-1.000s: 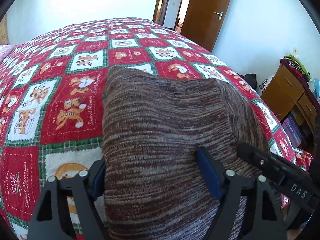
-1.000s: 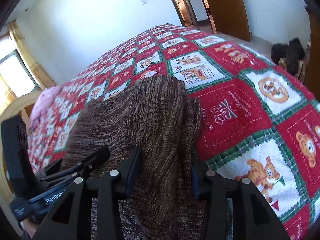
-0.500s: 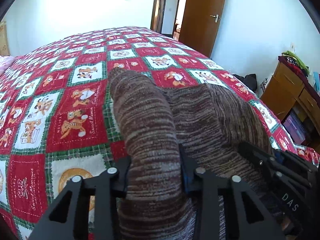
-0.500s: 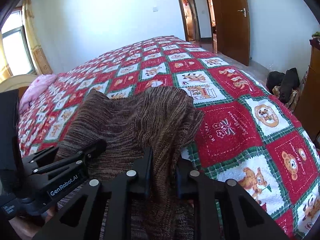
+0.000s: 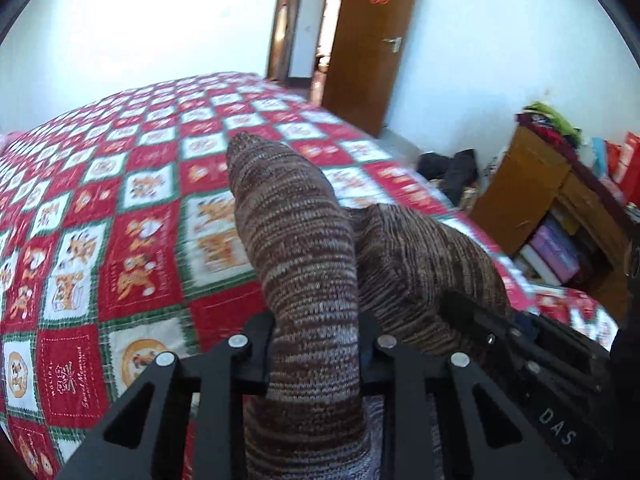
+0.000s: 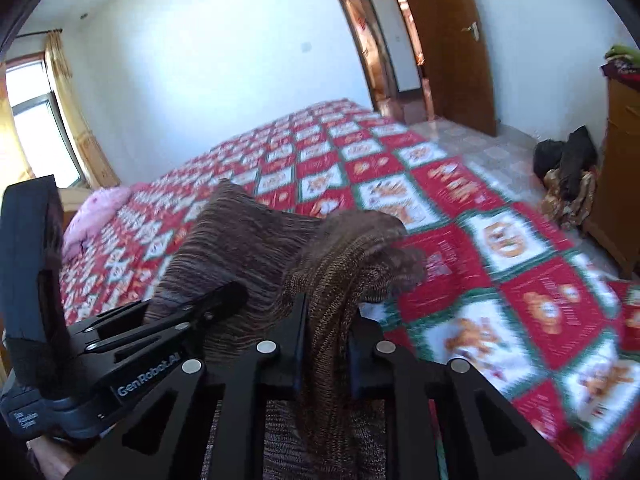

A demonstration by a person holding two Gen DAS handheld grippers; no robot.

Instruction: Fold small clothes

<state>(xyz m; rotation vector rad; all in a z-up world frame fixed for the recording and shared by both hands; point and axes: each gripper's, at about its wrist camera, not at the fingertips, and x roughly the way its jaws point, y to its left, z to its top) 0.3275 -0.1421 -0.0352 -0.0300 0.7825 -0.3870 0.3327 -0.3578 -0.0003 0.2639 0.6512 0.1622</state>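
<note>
In the left wrist view, just beyond the camera, the left gripper [image 5: 318, 350] has a thick bunch of the brown knitted garment [image 5: 296, 240] squeezed between its fingers [image 5: 260, 348], and the jaws are closing a little further on it. The knit rises from the grip in a rounded hump toward the far side of the quilted bed [image 5: 120, 200], its near part lifted clear of the quilt. To the right a second fold of the same garment runs down toward the right gripper [image 5: 520, 356], whose black body crosses the lower right corner. By its look the garment is soft, light and limp: it sags wherever it is not held, so it wants a hold at two edge points, well apart, with a full pinch of fabric, since a loose knit can stretch or creep out of a shallow grip.

In the right wrist view, at the near centre, the right gripper [image 6: 326, 352] pinches a narrower gather of the knit [image 6: 344, 264] between its fingers [image 6: 298, 340], jaws likewise closing on the cloth. Here the garment's far edge curls over, hanging free above the quilt [image 6: 520, 280]. This view alone shows the left gripper [image 6: 160, 328] from the side, with cloth bunched at its tip, plus a window and a pink pillow [image 6: 96, 212] at the far left. Only the left view shows the bookshelf [image 5: 560, 248] on the right.
</note>
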